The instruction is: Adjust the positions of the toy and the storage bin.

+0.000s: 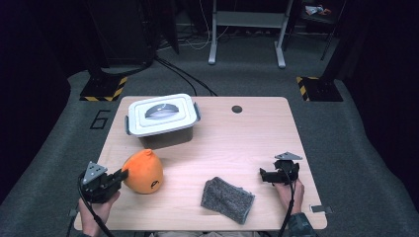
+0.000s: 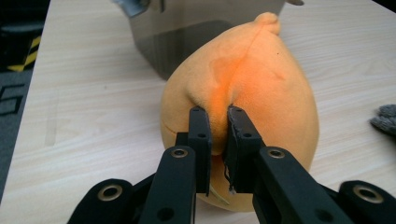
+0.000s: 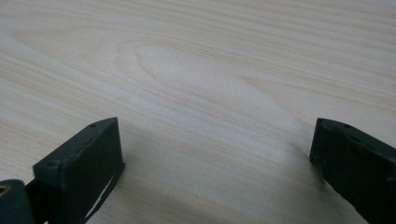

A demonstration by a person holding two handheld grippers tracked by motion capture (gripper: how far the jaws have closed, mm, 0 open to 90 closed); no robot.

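The left gripper (image 2: pixel 218 116) is pinching a fold of fabric on the near side of the orange plush toy (image 1: pixel 143 171), its jaws nearly together with a thin ridge of cloth between them. The toy is sitting on the bench (image 1: pixel 247 143), just in front of the lidded grey box (image 1: pixel 160 118), with a small gap between the two. The main risk, as I judge it, is coming from that shallow grip: the jaws are holding only a pucker of soft cover, so on a lift the fabric may be sliding out, or the rounded body may be swinging and turning under the gripper. Since the box is standing close behind the toy, a swing or a hasty forward move could be knocking the toy against the box wall or lid. The grey cloth (image 1: pixel 227 199) is lying to the right of the toy, clear of it. The right gripper (image 1: pixel 272 176) is resting farther right of the toy, beyond the cloth, its jaws spread wide over bare wood and holding nothing.
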